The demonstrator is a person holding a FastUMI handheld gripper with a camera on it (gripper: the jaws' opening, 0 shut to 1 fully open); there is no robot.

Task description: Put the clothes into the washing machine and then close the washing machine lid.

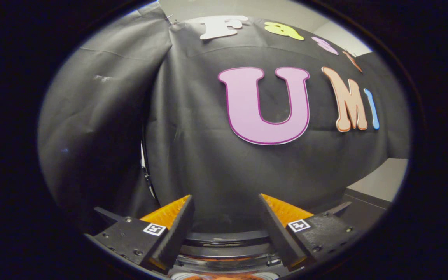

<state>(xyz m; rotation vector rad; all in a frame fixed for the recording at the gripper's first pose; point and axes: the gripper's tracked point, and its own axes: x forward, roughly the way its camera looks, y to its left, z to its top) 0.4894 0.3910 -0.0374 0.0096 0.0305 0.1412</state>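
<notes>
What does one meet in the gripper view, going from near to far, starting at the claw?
The open claw, nothing between its fingers → the curved rim of the washing machine just ahead, low between the fingers → the black cloth wall beyond.

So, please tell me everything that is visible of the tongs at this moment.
The tongs are open, with a wide gap and nothing between the fingers. Each finger has a ribbed, rubbery-looking inner pad and sits on a dark bolted block with a small square marker. They point toward the black cloth wall, above a curved dark rim.
</notes>
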